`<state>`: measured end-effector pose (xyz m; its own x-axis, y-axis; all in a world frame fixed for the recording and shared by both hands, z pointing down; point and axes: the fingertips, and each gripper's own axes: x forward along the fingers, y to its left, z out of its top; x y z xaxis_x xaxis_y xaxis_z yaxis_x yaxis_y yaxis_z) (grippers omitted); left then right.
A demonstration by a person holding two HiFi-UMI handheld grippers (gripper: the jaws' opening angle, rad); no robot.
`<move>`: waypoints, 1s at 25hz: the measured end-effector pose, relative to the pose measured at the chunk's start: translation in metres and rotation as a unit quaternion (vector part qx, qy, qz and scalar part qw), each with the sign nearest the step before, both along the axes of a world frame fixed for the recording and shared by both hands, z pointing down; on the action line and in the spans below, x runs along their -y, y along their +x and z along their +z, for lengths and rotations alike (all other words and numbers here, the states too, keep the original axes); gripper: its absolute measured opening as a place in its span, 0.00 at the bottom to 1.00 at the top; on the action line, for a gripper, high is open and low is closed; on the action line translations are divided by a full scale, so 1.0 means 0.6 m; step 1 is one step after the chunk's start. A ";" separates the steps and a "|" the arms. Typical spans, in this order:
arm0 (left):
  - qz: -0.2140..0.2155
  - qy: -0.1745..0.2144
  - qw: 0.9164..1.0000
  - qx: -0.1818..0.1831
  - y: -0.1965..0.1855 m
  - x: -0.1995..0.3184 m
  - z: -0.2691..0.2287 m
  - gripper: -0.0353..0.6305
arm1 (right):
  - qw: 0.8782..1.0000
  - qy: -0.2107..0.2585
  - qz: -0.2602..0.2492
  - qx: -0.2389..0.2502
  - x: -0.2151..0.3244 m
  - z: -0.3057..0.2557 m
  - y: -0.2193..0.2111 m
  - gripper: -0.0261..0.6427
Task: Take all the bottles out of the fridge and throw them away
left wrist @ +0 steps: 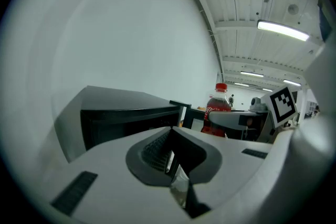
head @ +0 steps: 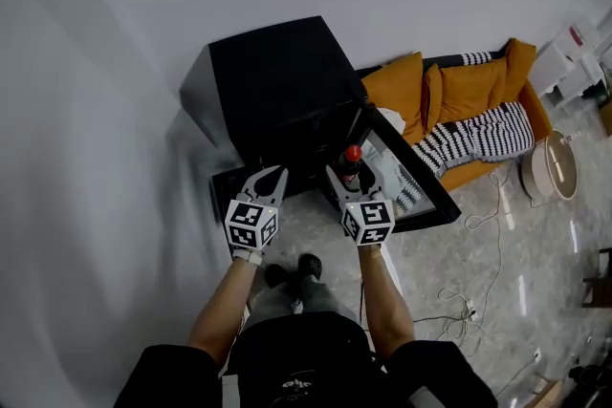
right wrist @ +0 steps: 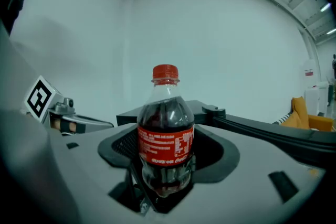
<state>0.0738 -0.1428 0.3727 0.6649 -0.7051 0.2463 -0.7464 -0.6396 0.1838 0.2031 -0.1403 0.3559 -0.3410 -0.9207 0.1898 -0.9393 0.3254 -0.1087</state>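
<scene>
The right gripper (right wrist: 166, 173) clasped the bottle (right wrist: 165, 134) low on its body. The bottle stood upright, long axis vertical, red cap up: clear ribbed plastic, dark drink, glossy red label. Just beside it, the left gripper (left wrist: 174, 161) had its jaws pressed together on nothing. Beyond was the fridge (head: 277, 76), a matte black box, its door (head: 426, 198) open toward an orange sofa (head: 464, 91). No bin showed, so the carry likely fell to the right hand.

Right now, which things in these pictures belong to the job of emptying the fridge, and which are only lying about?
Belong to the job:
cola bottle, held in the right claw
black fridge, its door open
left claw, shut and empty

Only lying about:
orange sofa
striped blanket on it
cables on the floor
round white object
</scene>
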 end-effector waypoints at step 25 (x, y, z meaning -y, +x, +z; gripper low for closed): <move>-0.257 -0.008 0.966 0.014 -0.404 -0.096 -0.003 0.06 | 0.960 0.003 -0.279 -0.003 0.013 -0.008 -0.451 0.50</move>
<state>-0.1686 -0.0850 0.3708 0.2213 -0.9365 0.2719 -0.9694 -0.1809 0.1661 -0.0677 -0.1481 0.3510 -0.7810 -0.5955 0.1883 -0.6184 0.7796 -0.0993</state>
